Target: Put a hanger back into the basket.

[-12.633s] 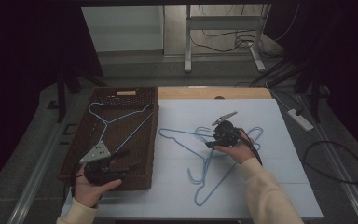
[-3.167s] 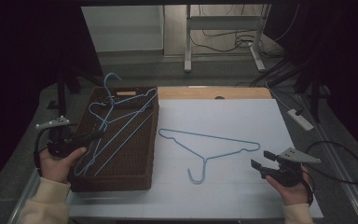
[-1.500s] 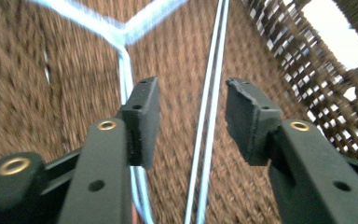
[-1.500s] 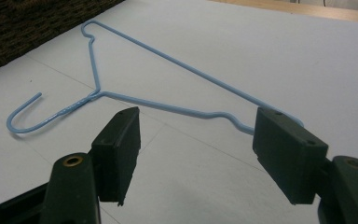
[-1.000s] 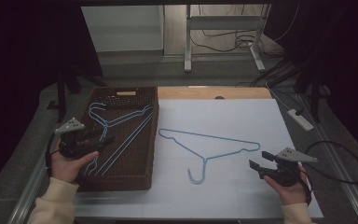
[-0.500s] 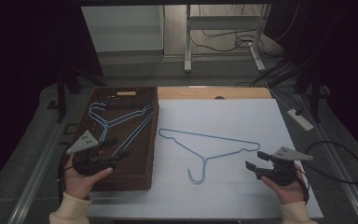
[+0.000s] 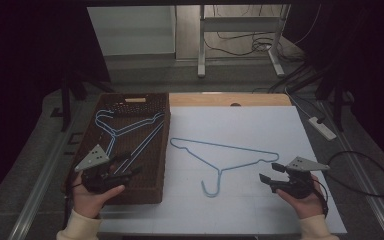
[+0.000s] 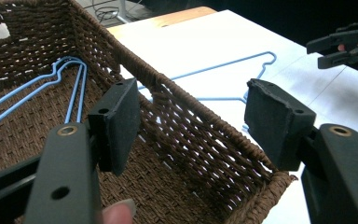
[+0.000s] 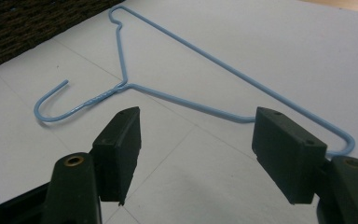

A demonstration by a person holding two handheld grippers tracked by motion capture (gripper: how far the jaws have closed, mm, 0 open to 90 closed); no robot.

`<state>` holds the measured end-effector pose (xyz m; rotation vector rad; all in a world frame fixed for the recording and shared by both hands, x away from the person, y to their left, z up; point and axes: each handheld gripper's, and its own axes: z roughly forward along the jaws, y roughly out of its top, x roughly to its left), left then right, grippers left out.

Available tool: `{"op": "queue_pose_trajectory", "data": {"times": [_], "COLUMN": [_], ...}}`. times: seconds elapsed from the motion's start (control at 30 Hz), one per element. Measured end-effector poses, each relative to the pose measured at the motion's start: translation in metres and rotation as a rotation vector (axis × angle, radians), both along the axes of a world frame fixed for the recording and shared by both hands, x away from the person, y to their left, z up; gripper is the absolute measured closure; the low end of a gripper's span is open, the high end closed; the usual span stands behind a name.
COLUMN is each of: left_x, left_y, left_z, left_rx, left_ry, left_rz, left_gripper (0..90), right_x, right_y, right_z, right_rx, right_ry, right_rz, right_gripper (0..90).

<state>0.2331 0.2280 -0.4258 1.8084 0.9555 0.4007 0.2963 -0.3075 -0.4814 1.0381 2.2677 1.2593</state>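
Right gripper (image 7: 269,176), jaws apart, should close on the blue hanger (image 7: 224,155) at its near corner; left gripper (image 7: 130,167), also released, hovers over the basket (image 7: 161,145).

There are three blue wire hangers in all: two lie stacked in the one brown wicker basket (image 7: 160,145), the basket hangers (image 7: 125,131), and one hanger (image 7: 225,156) lies on the white table sheet (image 7: 260,125). Two hand-held grippers, left gripper (image 7: 125,172) and right gripper (image 7: 270,173).

Basket wall (image 8: 182,121) blocks left claw (image 8: 191,126) (tabletop beyond open).
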Motion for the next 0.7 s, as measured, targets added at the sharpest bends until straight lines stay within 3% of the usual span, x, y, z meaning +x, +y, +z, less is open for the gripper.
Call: {"op": "queue_pose_trajectory", "data": {"times": [0.27, 0.47, 0.7], "left_x": [-0.002, -0.003, -0.005], "left_y": [-0.001, -0.008, -0.015], "left_z": [0.0, -0.003, -0.006], "left_rx": [0.012, 0.021, 0.039], "left_ry": [0.002, 0.023, 0.05], "left_rz": [-0.011, -0.037, -0.056], "left_gripper": [35.8, 35.7, 35.5], "right_x": [0.002, 0.004, 0.013], "right_y": [0.004, 0.008, 0.013], "right_z": [0.001, 0.002, 0.004], "right_rx": [-0.017, -0.026, -0.069], "right_ry": [0.01, 0.024, 0.035], "right_rz": [0.006, 0.019, 0.029], "right_gripper": [33.4, 32.7, 33.7]}}
